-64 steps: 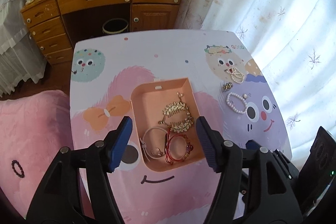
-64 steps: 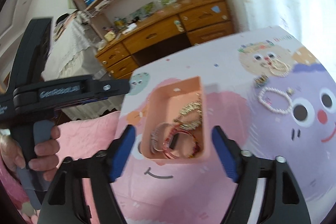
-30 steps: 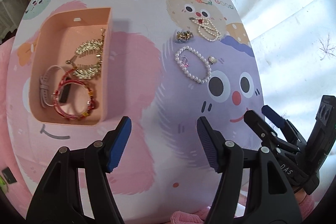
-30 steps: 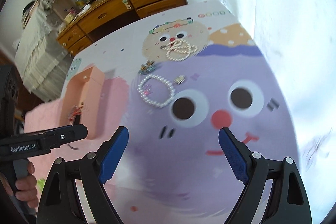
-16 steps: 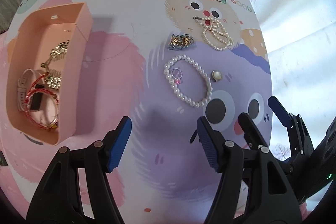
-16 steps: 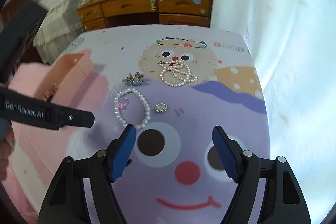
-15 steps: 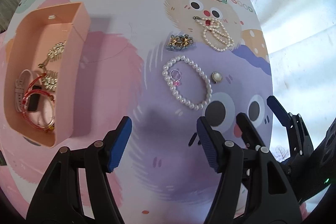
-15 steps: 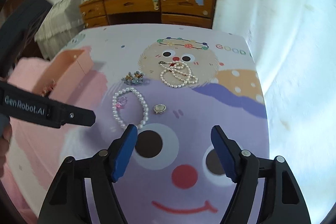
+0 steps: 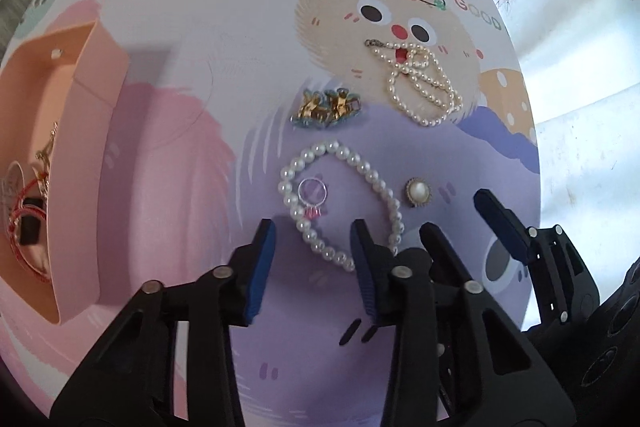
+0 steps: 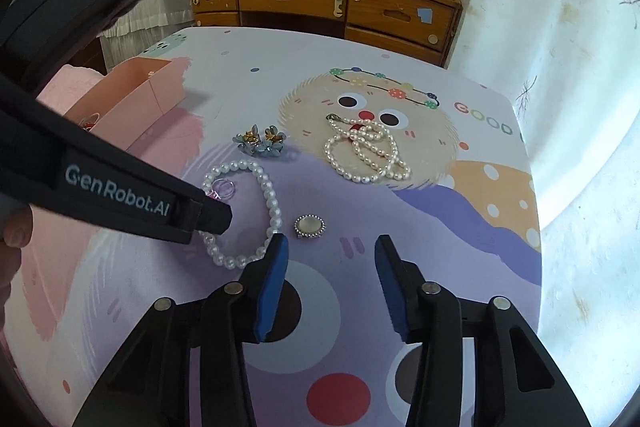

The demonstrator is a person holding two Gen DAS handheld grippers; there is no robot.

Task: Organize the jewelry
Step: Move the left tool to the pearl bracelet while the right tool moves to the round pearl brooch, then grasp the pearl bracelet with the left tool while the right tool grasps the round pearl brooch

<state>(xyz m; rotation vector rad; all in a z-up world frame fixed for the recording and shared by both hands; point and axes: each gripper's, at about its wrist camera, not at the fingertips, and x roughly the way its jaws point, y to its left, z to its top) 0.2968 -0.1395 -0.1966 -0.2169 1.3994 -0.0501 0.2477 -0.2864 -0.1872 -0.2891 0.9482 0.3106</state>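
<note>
On the cartoon-print table (image 9: 192, 39), the pearl bracelet (image 9: 362, 169), long axis running away from the jaws, is straddled at its near end by the open left gripper (image 9: 312, 251), apparently nearer than the open right gripper (image 10: 330, 259).

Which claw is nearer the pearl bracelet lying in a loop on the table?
Left. The left claw is open with its fingers straddling the near end of the pearl bracelet, not yet touching. The right claw, also open, sits beside it, lined up with the round pearl brooch.
</note>
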